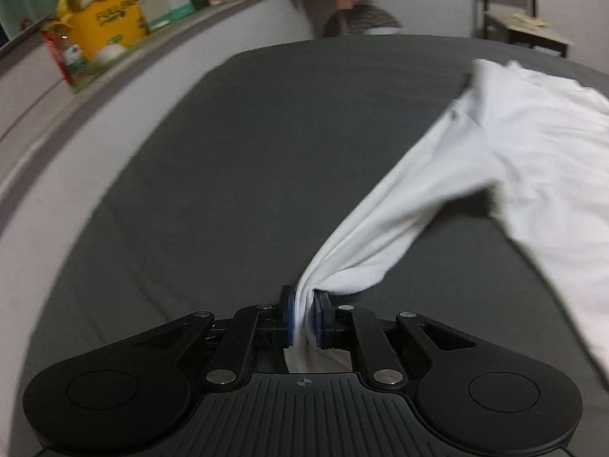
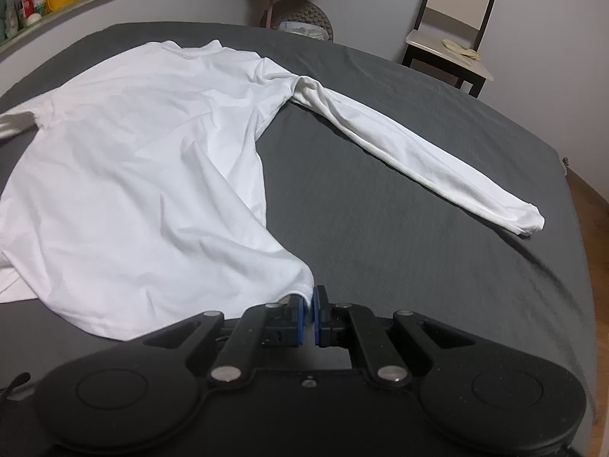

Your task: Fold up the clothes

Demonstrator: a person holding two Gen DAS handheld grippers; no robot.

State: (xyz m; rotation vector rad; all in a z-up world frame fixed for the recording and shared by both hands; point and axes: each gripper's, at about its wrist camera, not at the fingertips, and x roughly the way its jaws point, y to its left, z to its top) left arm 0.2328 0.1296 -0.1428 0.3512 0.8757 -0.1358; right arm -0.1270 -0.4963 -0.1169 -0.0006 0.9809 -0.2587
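Observation:
A white long-sleeved shirt [image 2: 144, 160] lies spread on a dark grey bed sheet [image 2: 380, 198]. Its right sleeve [image 2: 418, 152] stretches flat toward the right edge of the bed. My right gripper [image 2: 309, 304] is shut on the shirt's near hem corner, with the cloth bunched at the blue pads. In the left wrist view the shirt [image 1: 514, 160] rises off the sheet [image 1: 228, 175] into a twisted strand, and my left gripper [image 1: 305, 308] is shut on that strand, which hangs down between the fingers.
A ledge [image 1: 114, 61] along the wall carries a yellow box [image 1: 108, 19] and other packages. A wooden chair [image 2: 453, 26] stands beyond the far right corner of the bed. A round grey stool [image 2: 300, 17] sits behind the bed. Wooden floor [image 2: 593, 236] shows at right.

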